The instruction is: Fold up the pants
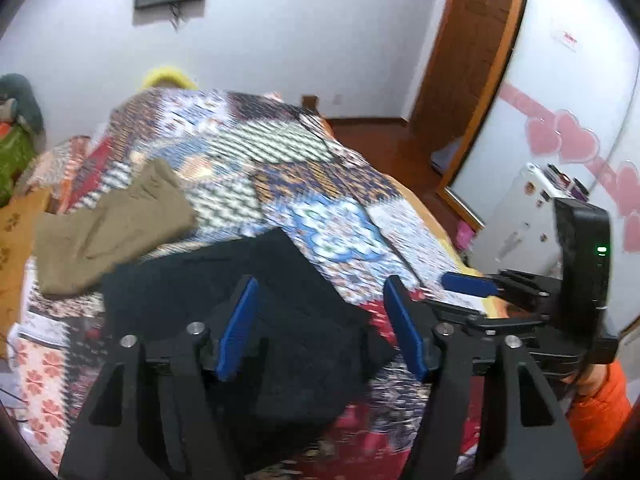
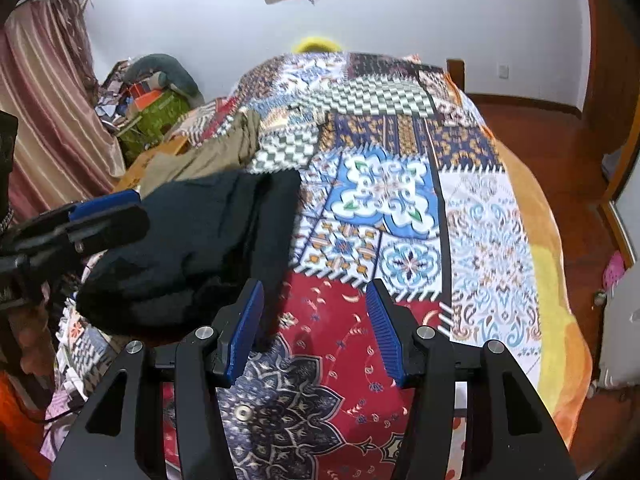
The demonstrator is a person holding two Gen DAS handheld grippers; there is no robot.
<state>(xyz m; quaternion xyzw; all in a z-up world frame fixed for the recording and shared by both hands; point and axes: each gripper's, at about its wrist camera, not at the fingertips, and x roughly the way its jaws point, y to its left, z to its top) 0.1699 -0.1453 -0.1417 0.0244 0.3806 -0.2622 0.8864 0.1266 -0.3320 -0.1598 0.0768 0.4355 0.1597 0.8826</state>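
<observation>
Left hand-held gripper (image 1: 320,320) is hanging open over the black pants (image 1: 224,292), nothing between the pads; right hand-held gripper (image 2: 316,320) is gaping about half open, empty, over the patchwork bedspread (image 2: 400,200). Pants are lying bunched in a soft, limp heap on the bed's left side: light, floppy, likely draping wherever lifted, so pinching an edge or hem looks best. Olive garment (image 1: 116,224) is lying beyond.

Bed (image 2: 500,216), patchwork cover; black pants (image 2: 192,240) folded on it, khaki garment (image 1: 112,224) beside.
</observation>
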